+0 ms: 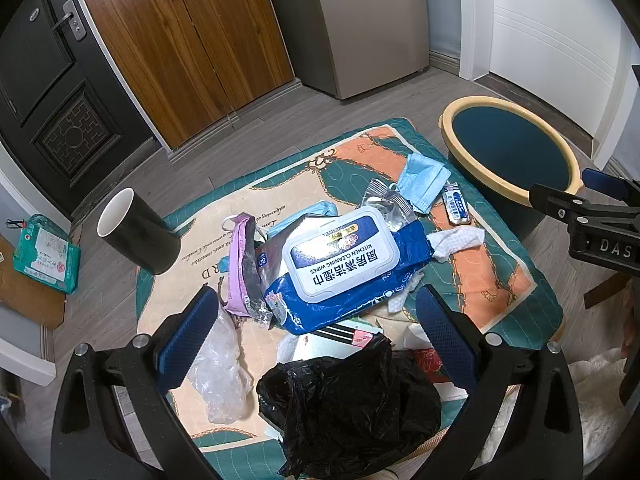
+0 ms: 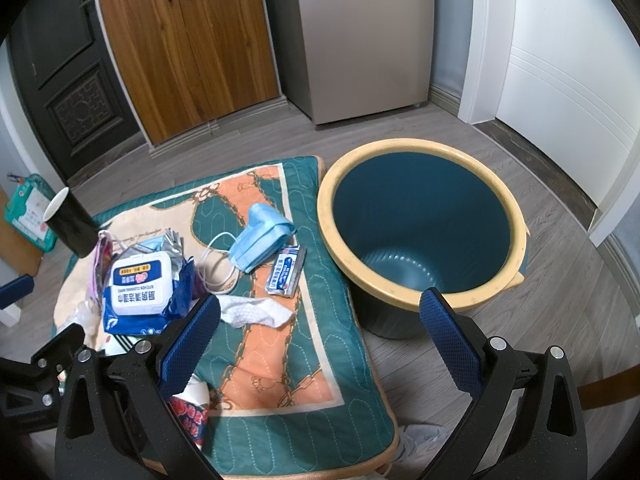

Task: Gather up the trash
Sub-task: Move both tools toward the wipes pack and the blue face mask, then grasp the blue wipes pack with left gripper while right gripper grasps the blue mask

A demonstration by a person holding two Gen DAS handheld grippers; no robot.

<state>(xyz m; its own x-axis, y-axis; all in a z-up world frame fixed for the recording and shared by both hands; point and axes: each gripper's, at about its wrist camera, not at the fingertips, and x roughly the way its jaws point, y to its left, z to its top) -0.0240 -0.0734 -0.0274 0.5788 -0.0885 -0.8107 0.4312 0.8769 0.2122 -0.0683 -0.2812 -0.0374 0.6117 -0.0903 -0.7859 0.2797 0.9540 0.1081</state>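
Observation:
Trash lies heaped on a patterned mat (image 1: pixel 500 280): a blue wipes pack (image 1: pixel 340 264), a black plastic bag (image 1: pixel 348 404), a clear plastic bag (image 1: pixel 220 372), a purple wrapper (image 1: pixel 240 264), a blue face mask (image 1: pixel 422 180), a white tissue (image 1: pixel 456 240) and a small sachet (image 1: pixel 454 204). My left gripper (image 1: pixel 316 328) is open above the heap, over the black bag. My right gripper (image 2: pixel 320 320) is open and empty above the mat's edge, beside the blue bin with a yellow rim (image 2: pixel 424 236). The mask (image 2: pixel 260 240), tissue (image 2: pixel 256 312), sachet (image 2: pixel 286 272) and wipes pack (image 2: pixel 140 288) also show in the right wrist view.
A black cup (image 1: pixel 136 232) stands at the mat's left edge. A green package (image 1: pixel 46 254) lies on the floor at the left. Wooden cabinets (image 1: pixel 184 44), a dark door (image 1: pixel 52 92) and a grey fridge (image 1: pixel 352 20) stand behind. The bin (image 1: pixel 512 152) is right of the mat.

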